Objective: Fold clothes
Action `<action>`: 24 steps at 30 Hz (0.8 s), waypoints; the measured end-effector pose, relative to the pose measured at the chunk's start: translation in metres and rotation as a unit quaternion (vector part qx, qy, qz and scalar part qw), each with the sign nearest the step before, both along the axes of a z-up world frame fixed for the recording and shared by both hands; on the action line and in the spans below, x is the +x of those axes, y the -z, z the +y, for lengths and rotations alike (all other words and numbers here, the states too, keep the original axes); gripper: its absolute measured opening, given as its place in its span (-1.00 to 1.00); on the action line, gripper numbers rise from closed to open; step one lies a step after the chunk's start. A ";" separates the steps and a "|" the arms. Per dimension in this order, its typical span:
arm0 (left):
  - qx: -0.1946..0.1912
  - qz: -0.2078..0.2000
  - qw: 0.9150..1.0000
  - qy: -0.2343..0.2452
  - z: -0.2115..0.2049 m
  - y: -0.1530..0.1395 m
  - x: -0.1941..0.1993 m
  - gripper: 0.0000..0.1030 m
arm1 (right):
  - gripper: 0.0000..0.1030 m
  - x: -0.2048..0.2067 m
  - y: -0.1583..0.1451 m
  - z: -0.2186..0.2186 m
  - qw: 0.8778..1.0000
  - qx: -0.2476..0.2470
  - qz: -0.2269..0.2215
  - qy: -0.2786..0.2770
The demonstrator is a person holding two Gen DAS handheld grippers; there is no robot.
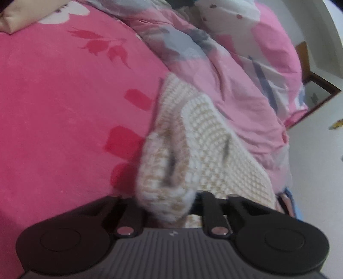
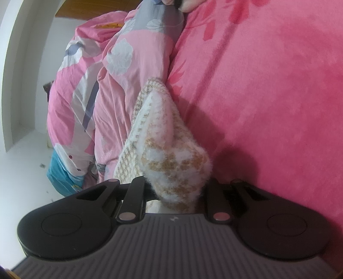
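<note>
- Nearest in both wrist views is a cream and tan knitted sweater (image 1: 193, 150), its fuzzy edge bunched right at the front of each tool.
- The left gripper (image 1: 169, 206) has its jaws clenched on a fold of the sweater; the wool hides the fingertips, and the picture is blurred.
- The right gripper (image 2: 175, 193) is likewise clamped on a fluffy corner of the sweater (image 2: 171, 154), with its fingertips buried in the knit.
- Both tools point a little downward toward the bed, and the sweater runs away from each one in a narrow strip.
- The sweater lies on a bright pink plush blanket (image 1: 64, 107) printed with darker red leaves and flowers; the same blanket (image 2: 268, 96) fills the right side of the right wrist view.
- Along the sweater's other side, touching it, is a rumpled pale pink quilt (image 1: 225, 75) with grey and white flowers, heaped higher than the blanket; it shows again in the right wrist view (image 2: 128, 75).
- A blue cloth (image 2: 57, 171) shows under the quilt's near end.
- Beyond the bed are white walls (image 2: 25, 64) and a dark wooden frame (image 1: 321, 88) low against one of them.
- A beige cushion corner (image 1: 12, 19) sits at the blanket's far edge.
</note>
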State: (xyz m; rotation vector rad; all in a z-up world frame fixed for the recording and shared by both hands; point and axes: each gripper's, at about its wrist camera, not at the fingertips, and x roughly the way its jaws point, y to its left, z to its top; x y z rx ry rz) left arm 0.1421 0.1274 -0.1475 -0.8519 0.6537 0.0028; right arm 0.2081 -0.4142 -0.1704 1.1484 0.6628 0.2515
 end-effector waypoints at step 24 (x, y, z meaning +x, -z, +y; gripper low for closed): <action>0.090 0.023 0.947 0.308 -0.008 -0.030 -0.129 -0.48 | -0.56 -0.110 -0.030 -0.033 0.988 -0.098 0.042 -0.110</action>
